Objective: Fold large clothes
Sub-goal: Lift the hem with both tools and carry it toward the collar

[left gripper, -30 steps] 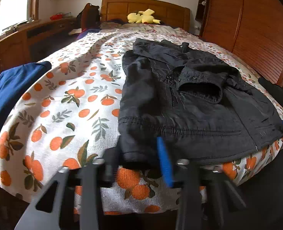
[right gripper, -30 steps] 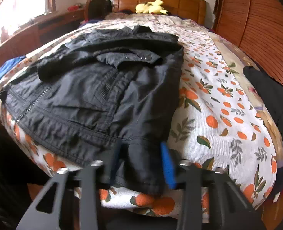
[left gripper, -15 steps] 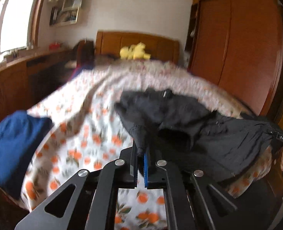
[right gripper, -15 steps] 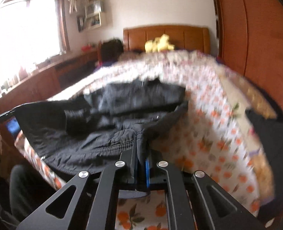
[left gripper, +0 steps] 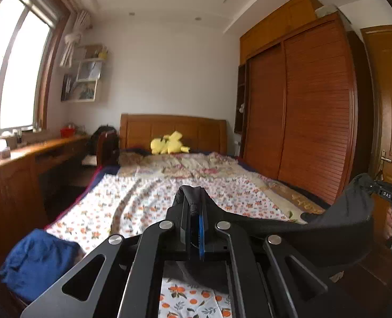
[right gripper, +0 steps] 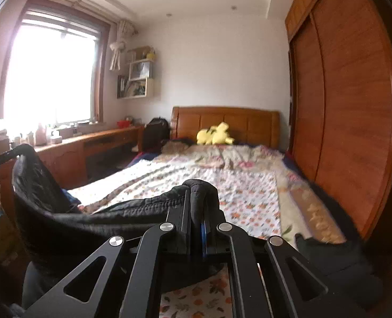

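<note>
Yellow plush [left gripper: 169, 145] by headboard [left gripper: 173, 129], blue cloth [left gripper: 36, 259], prob. backpack [right gripper: 157, 132].

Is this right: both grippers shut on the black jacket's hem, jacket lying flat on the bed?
Not quite. Both grippers, left and right, are shut on the black jacket, but it is lifted off the bed, sagging between them; both wrist views show this.

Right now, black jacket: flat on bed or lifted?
Lifted. The black jacket hangs slack between the left hand-held gripper and right hand-held gripper, above the bed.
</note>
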Action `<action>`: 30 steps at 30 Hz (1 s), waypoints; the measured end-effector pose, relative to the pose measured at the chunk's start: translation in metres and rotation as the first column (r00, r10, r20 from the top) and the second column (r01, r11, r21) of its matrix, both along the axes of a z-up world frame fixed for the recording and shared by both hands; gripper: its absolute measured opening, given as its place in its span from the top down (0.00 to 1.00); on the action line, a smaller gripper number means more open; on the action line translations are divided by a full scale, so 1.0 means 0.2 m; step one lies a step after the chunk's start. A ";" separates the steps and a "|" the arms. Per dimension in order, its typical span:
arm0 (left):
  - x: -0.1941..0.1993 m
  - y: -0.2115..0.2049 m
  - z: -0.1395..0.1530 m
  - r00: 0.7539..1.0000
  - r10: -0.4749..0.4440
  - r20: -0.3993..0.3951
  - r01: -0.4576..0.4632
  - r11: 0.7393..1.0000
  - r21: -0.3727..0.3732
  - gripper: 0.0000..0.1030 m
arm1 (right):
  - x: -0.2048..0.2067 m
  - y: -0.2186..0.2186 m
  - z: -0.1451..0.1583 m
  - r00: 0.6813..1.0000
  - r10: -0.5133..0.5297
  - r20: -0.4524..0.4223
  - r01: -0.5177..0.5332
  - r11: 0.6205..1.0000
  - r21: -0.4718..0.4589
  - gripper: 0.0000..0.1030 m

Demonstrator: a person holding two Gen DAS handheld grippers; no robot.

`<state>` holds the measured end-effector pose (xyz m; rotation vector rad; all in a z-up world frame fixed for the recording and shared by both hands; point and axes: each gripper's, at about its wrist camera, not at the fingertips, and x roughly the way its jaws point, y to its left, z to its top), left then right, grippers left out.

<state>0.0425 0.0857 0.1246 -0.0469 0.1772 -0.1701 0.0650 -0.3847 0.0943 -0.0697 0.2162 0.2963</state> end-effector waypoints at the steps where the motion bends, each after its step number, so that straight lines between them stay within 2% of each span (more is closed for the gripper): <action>1: 0.00 -0.02 0.01 1.000 0.005 0.005 -0.005 1.000 0.011 0.96 | -0.01 -0.01 0.01 1.000 -0.006 0.008 0.006 1.000 -0.007 0.97; 3: 0.02 -0.05 0.00 1.000 0.015 -0.004 -0.015 0.999 0.038 0.96 | -0.01 -0.01 -0.02 1.000 -0.013 0.002 0.014 0.999 -0.033 0.97; 6: 0.12 -0.07 -0.12 0.998 0.016 -0.068 -0.013 0.999 0.043 0.96 | 0.08 0.00 -0.15 0.998 -0.007 -0.066 0.003 0.998 -0.056 0.96; 11: 0.38 -0.02 -0.44 0.980 0.055 -0.190 -0.049 0.998 0.037 0.96 | 0.30 0.03 -0.47 0.981 0.003 -0.194 -0.019 0.997 -0.081 0.96; 16: 0.65 0.08 -0.66 0.961 0.097 -0.259 -0.091 0.995 0.034 0.95 | 0.51 0.05 -0.65 0.968 -0.011 -0.252 -0.009 0.997 -0.077 0.96; 20: 0.85 0.11 -0.75 0.951 0.107 -0.291 -0.100 0.994 0.037 0.95 | 0.68 0.05 -0.73 0.962 -0.030 -0.271 0.011 0.997 -0.071 0.96; 30: 1.23 0.09 -0.76 0.957 0.139 -0.257 -0.135 0.990 0.032 0.95 | 1.03 0.06 -0.75 0.972 -0.082 -0.219 0.071 0.996 -0.057 0.96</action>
